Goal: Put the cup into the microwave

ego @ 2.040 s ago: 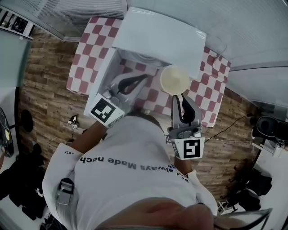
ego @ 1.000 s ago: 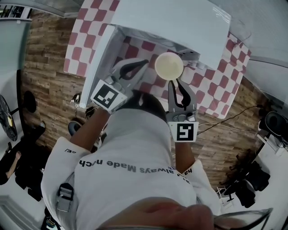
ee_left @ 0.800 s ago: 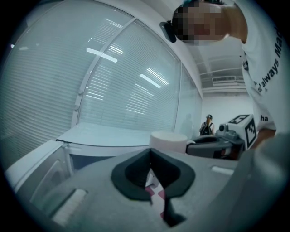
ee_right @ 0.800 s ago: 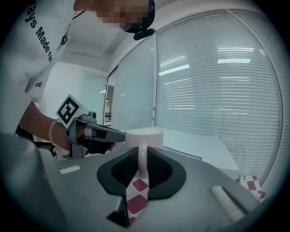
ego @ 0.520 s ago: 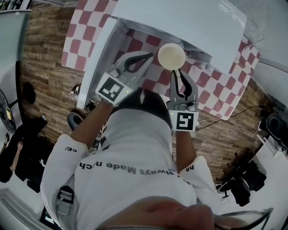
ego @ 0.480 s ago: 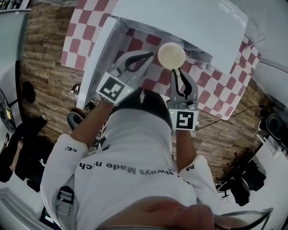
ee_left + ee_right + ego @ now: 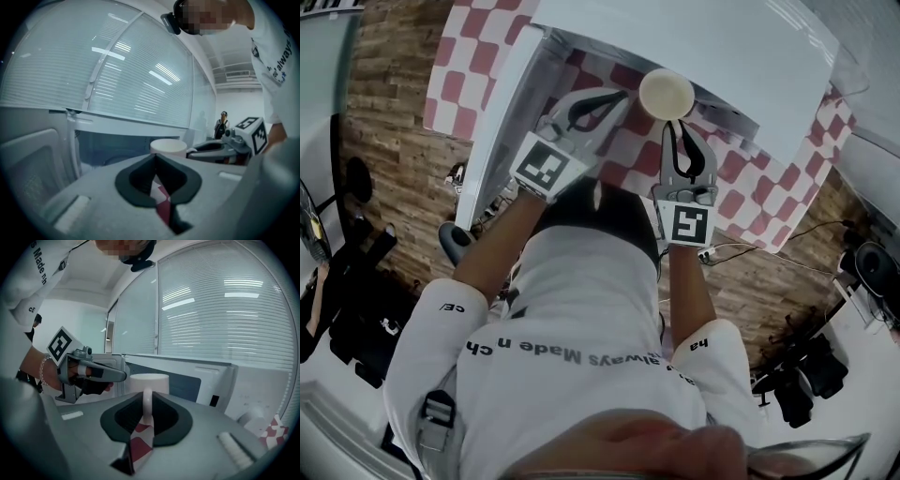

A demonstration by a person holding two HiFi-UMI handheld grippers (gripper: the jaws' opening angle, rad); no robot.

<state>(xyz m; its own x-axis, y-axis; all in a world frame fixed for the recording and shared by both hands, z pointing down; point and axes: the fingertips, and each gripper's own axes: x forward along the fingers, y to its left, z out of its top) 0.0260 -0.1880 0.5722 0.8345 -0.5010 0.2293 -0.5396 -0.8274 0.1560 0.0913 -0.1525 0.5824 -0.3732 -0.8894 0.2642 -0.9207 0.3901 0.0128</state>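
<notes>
A white cup (image 7: pixel 667 93) hangs in front of the open white microwave (image 7: pixel 722 47), at the mouth of its cavity. My right gripper (image 7: pixel 676 125) is shut on the cup's handle (image 7: pixel 146 404), and the cup (image 7: pixel 149 380) stands upright just beyond the jaws. To the left of the cup, my left gripper (image 7: pixel 622 95) is shut with nothing between its jaws. From the left gripper view (image 7: pixel 156 157) I see the cup (image 7: pixel 168 146) a little to the right and the dark cavity (image 7: pixel 117 145) behind it. The microwave door (image 7: pixel 502 122) stands swung open on the left.
The microwave sits on a table with a red and white checked cloth (image 7: pixel 450 56). Wooden floor lies around it, with cables (image 7: pixel 750 248) at the right and dark gear (image 7: pixel 356 309) at the left. Window blinds (image 7: pixel 225 310) back the microwave. A person (image 7: pixel 220 126) stands far off.
Both grippers have moved down and toward the microwave together, carrying the cup from over the table up to the cavity's mouth. Neither gripper's jaws have changed.
</notes>
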